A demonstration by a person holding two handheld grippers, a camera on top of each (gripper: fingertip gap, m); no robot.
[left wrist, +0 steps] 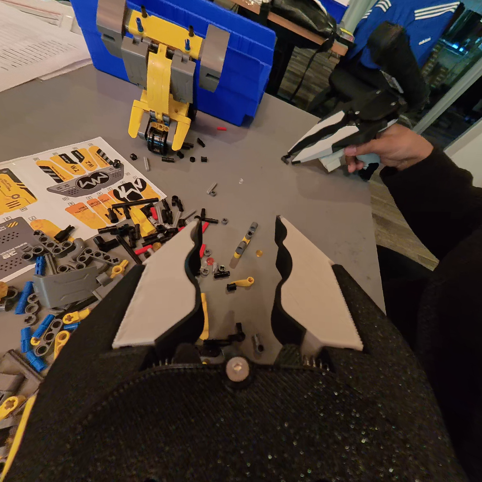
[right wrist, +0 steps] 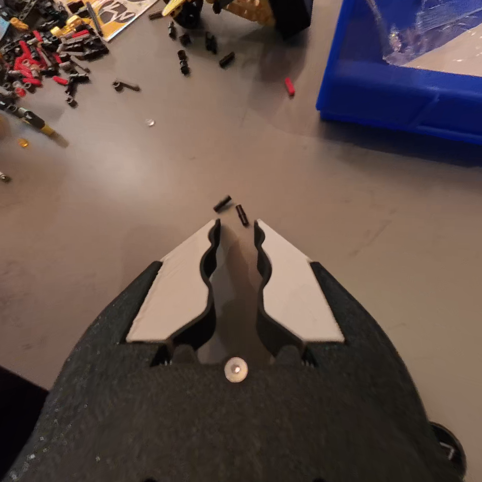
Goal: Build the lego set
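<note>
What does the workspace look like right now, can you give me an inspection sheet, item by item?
Surface: grey table, bare in the middle.
Job's things: yellow and grey brick model leaning against the blue bin; sticker sheet; two black pins.
Clutter: loose brick parts; papers.
Grippers: left gripper open over parts; right gripper open, empty, just short of the pins.
Cables: nothing seen.
Surroundings: chair with blue jacket.

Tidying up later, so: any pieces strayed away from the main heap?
Yes. A red pin lies alone near the blue bin, and two black pins sit apart just ahead of the right gripper.
</note>
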